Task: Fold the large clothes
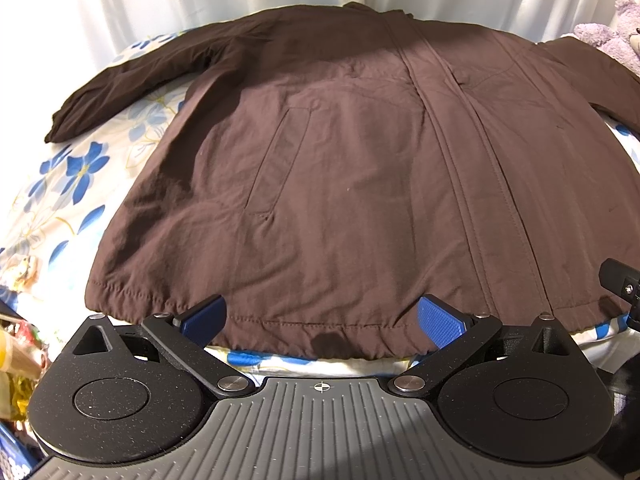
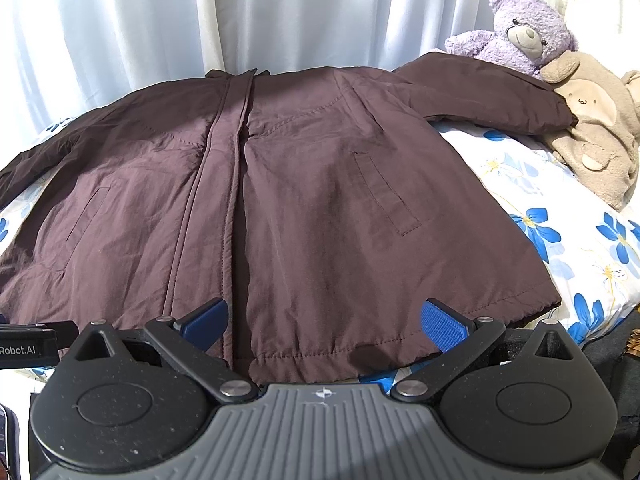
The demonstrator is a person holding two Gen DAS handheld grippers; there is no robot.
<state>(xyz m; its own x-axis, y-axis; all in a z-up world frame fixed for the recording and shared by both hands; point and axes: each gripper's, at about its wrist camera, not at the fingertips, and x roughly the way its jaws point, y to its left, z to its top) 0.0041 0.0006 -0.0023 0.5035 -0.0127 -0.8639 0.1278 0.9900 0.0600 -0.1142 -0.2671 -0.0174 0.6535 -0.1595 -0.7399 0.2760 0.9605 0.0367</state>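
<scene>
Just beyond both tongs point(image 1: 322, 322), jacket point(image 1: 360, 168)

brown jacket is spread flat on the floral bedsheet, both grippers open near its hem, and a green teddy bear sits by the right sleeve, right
Not quite: the teddy bear is purple, not green, as the right wrist view shows. The rest holds: the brown jacket lies spread on the floral bedsheet, with the left gripper and right gripper open near its hem.

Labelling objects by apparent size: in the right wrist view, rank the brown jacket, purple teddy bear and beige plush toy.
1. Brown jacket, by far the largest.
2. Beige plush toy.
3. Purple teddy bear, partly hidden behind the jacket sleeve and slightly farther away, so its rank against the beige plush is unsure.
</scene>
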